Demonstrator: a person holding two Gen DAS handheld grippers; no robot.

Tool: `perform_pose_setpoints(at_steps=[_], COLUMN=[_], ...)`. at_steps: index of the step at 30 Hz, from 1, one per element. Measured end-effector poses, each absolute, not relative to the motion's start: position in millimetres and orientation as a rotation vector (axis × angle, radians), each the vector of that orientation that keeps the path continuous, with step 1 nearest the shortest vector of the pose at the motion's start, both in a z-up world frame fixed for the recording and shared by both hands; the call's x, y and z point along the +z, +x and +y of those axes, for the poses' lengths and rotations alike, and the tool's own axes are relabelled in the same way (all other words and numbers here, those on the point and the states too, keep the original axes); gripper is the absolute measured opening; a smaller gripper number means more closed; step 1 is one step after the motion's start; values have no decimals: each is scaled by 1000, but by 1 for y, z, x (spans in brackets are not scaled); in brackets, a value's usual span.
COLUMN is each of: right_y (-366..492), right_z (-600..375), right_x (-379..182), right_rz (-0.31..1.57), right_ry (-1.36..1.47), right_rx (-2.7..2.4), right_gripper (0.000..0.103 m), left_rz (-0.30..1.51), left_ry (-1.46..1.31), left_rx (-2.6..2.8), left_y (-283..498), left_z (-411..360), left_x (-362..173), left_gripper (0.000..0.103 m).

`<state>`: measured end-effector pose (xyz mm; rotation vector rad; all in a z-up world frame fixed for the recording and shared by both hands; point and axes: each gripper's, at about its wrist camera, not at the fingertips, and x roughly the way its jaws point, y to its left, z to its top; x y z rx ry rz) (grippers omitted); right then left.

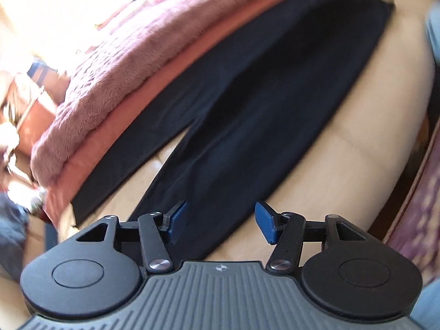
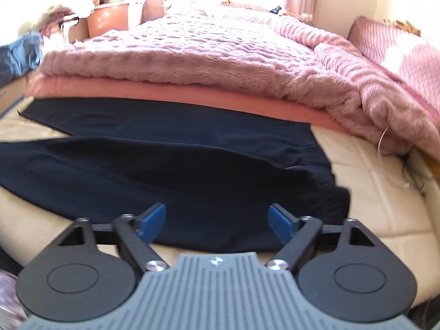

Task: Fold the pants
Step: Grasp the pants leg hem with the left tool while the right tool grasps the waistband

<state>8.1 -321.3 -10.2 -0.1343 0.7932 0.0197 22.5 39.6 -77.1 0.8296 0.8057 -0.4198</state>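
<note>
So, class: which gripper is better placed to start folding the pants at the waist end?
Probably the right gripper: it hangs open over the waist end of the pants; the left gripper is over a leg.

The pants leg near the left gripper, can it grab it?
Probably yes. The left gripper is open right above the near pants leg, with nothing lying between them.

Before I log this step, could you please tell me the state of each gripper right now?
Left gripper: open, holding nothing, above one leg of the dark pants.
Right gripper: open, holding nothing, above the pants near the waist end.
</note>
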Motion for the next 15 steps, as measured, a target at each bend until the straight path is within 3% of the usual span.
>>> perform_pose_setpoints(at_steps=[5,12,15], right_y=[25,34,37], right_z=[-357,-379,-382], right_x=[-23,-34,-40], right_rz=[837,890,923], right_ry=[-252,-270,-294], right_rx=[34,23,33], right_gripper=[48,43,29], left_rz=[837,843,817], left_ry=[1032,1344,1422], left_rx=[-430,-423,-387], left_y=[26,24,24], left_z=[55,68,74], left_x=[-105,-145,-159], left_gripper=[62,57,49])
